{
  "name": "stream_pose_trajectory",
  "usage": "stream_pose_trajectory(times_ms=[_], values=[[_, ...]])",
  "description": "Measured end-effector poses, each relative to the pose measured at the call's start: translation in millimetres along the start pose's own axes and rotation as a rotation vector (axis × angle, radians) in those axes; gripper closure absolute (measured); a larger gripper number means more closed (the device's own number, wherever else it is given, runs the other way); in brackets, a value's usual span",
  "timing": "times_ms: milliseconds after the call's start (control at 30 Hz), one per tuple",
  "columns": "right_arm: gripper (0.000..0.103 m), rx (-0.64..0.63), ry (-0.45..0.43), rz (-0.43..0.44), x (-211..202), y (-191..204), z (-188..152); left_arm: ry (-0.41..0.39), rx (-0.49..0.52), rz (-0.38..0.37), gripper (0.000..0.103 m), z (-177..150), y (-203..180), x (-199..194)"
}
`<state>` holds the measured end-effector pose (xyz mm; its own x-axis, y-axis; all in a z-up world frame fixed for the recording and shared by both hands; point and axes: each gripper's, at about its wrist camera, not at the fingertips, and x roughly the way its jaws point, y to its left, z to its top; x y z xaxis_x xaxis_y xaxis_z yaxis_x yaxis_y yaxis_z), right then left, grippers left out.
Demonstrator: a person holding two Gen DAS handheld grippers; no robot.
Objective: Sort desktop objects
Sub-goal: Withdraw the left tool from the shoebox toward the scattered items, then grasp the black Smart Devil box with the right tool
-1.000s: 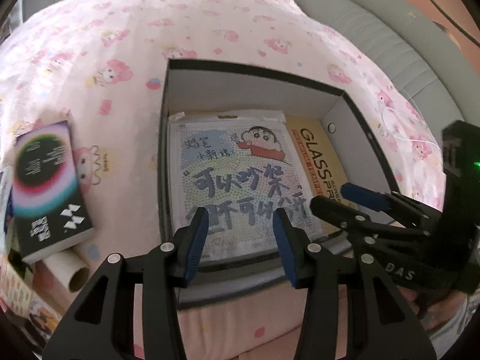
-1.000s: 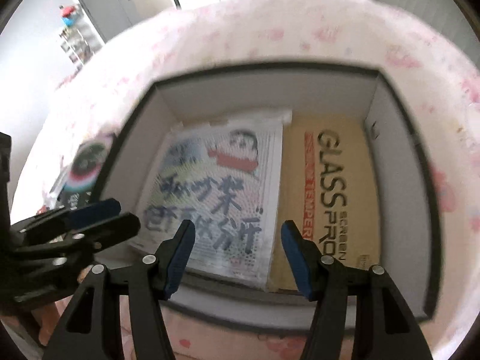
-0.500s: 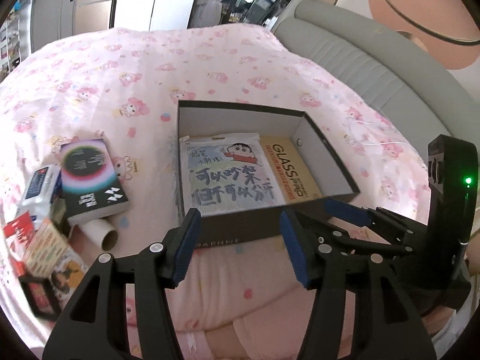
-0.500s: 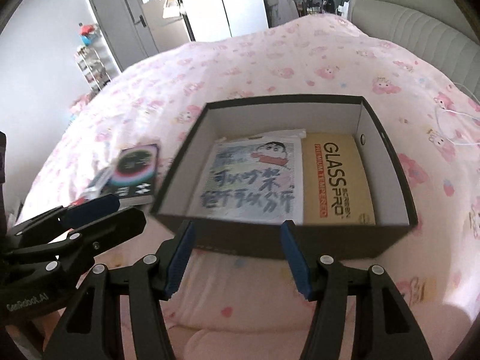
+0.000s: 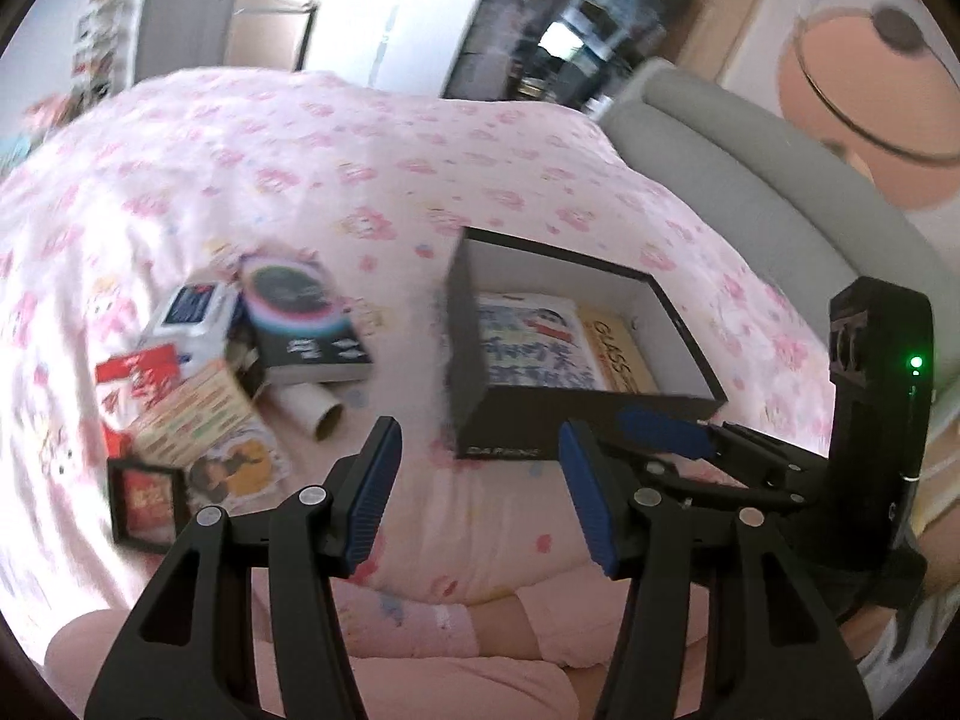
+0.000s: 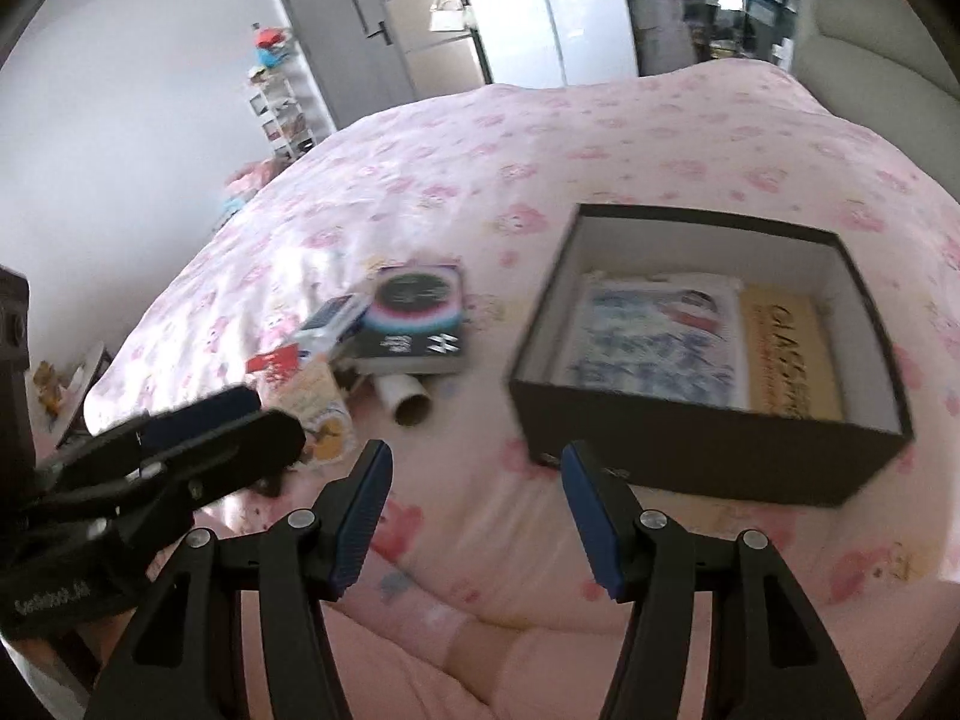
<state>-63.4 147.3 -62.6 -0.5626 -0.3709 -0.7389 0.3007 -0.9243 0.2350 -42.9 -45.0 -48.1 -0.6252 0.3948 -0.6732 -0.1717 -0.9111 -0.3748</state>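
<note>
Both the left claw (image 5: pixel 477 483) and the right claw (image 6: pixel 474 513) hang wide and empty above the bed (image 6: pixel 540 138). The black box (image 6: pixel 708 450) already holds a cartoon sheet (image 6: pixel 654 336) and a yellow pack (image 6: pixel 786 354). The loose pile (image 5: pixel 198 384) lies well apart to its left, blurred, so its items are probably small packets. The next step looks like a pick: start with the black book (image 6: pixel 414 324) on top, gripping across its spine, before the cardboard tube (image 6: pixel 408 399) beneath it.
</note>
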Motion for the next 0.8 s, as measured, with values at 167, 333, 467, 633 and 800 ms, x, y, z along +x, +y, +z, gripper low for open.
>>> stream_pose_trajectory(times_ms=[167,333,467,633,800], values=[[0.048,-0.049,-0.023,0.026,23.7,30.7,28.7,-0.014,-0.077,0.033,0.048,29.6,41.6,0.1],[0.048,-0.057,0.001,0.01,72.7,42.6,74.3,0.014,-0.219,0.076,0.048,76.2,89.2,37.3],[0.048,-0.039,0.074,-0.014,132.1,44.6,94.7,0.088,-0.363,0.132,0.061,94.1,134.5,94.3],[0.048,-0.036,0.189,-0.038,196.1,48.0,78.4,0.228,-0.487,0.134,0.063,78.5,175.1,153.7],[0.048,-0.012,0.235,-0.15,234.4,37.4,61.8,0.304,-0.551,0.143,0.063,62.8,190.5,177.2]])
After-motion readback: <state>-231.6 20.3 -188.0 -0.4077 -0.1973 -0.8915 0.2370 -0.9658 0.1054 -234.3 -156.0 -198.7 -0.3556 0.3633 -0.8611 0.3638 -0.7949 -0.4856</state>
